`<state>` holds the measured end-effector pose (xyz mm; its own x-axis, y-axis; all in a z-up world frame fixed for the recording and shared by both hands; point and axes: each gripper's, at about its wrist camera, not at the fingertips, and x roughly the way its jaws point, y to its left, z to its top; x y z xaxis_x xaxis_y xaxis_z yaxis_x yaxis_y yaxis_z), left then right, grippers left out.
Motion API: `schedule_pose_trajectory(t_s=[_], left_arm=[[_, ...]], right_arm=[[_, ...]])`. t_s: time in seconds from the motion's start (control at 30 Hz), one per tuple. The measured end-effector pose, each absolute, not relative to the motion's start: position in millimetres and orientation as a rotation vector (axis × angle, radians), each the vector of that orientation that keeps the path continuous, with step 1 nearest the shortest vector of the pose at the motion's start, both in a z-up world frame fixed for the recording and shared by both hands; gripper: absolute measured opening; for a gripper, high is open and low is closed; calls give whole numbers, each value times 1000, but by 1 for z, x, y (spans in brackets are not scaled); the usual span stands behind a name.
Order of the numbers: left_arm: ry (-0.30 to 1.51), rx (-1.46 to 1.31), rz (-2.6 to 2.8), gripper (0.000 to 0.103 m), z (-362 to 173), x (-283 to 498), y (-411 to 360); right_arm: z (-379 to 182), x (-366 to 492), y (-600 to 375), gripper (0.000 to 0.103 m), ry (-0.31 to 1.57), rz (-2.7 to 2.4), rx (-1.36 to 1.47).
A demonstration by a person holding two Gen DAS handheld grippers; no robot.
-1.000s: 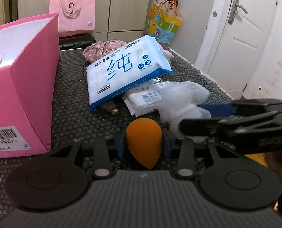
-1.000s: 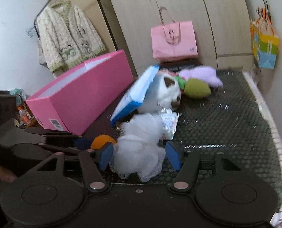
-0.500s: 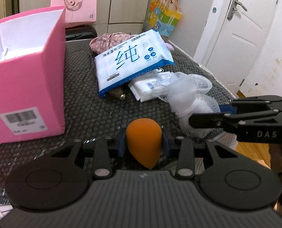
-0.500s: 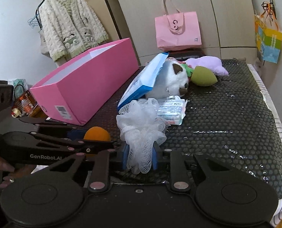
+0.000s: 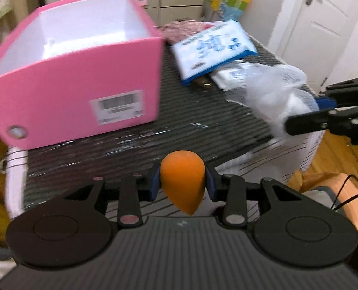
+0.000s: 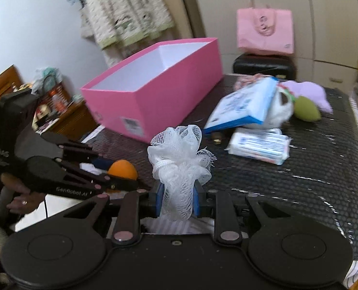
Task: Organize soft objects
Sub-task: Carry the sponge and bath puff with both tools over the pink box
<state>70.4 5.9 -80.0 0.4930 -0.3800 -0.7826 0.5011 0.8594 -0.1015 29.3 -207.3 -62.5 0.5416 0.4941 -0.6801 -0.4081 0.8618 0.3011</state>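
My left gripper is shut on an orange teardrop sponge and holds it above the table's near edge; the sponge also shows in the right wrist view. My right gripper is shut on a white mesh bath pouf, lifted off the table; the pouf also shows in the left wrist view. An open pink box stands on the black mat, ahead and left of both grippers; it also shows in the right wrist view.
On the mat lie a blue-white wipes pack, a small tissue pack, a white plush, a green sponge and a purple soft toy. A pink bag stands behind. A white door is at the right.
Both grippers have risen and pulled back toward the table's near edge with their objects. The left view has swung left, so the pink box now lies more central.
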Motion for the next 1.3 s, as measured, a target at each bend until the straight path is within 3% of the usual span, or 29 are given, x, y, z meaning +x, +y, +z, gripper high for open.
schedule_pose_trajectory(t_s=[0.23, 0.77, 1.1, 1.3], left_arm=[[874, 113, -500, 37, -52, 67, 45], [793, 139, -595, 37, 13, 97, 75], [743, 152, -566, 38, 25, 168, 80], [785, 158, -479, 38, 6, 224, 85]], right_arm=[[-49, 44, -181, 28, 940, 656, 151], [5, 88, -125, 28, 874, 748, 59], [21, 140, -96, 29, 829, 698, -76], [1, 211, -72, 29, 914, 724, -187]])
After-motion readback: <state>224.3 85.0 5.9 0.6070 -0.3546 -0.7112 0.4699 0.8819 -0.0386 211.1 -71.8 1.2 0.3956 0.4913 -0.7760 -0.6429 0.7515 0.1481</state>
